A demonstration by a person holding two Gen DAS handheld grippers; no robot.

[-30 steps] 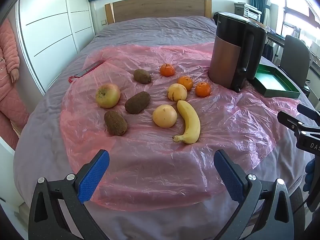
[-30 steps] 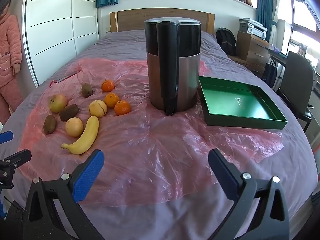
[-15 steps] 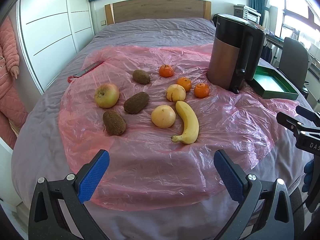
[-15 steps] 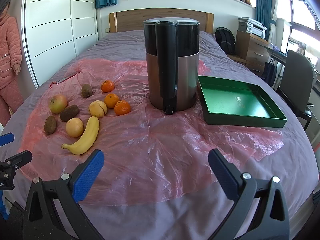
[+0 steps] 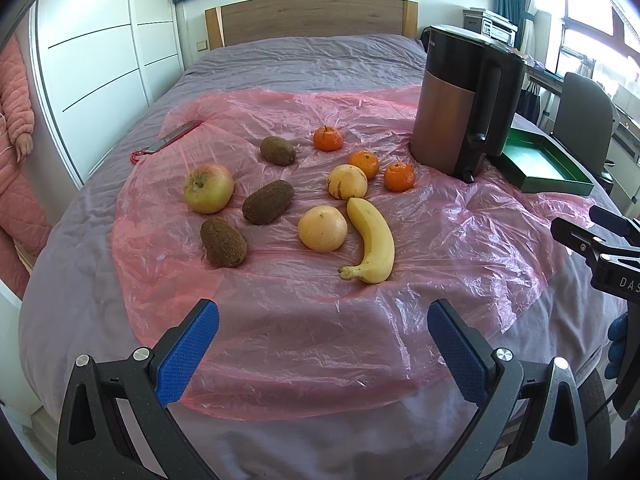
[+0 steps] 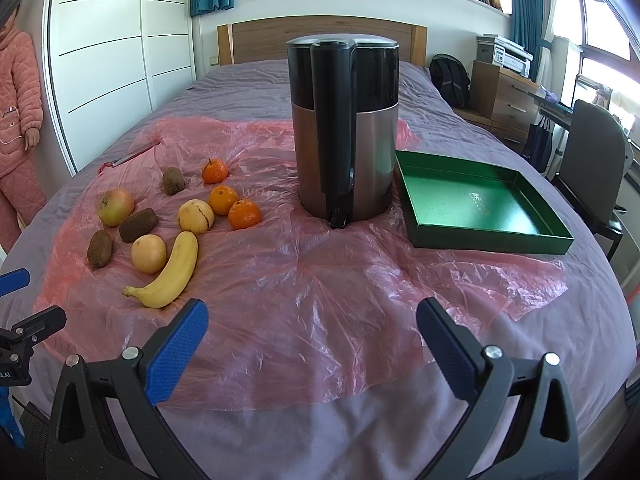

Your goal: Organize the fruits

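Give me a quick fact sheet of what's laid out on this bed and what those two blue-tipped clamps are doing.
surface: pink plastic sheet over a grey bed
fruit: banana, apple, three kiwis, three mandarins, two pale round fruits, all loose on the sheet
kettle: upright kettle, between fruit and tray
tray: green tray, nothing in it
left gripper: open, holding nothing, short of the fruit
right gripper: open, holding nothing
bystander: person in pink at the left edge
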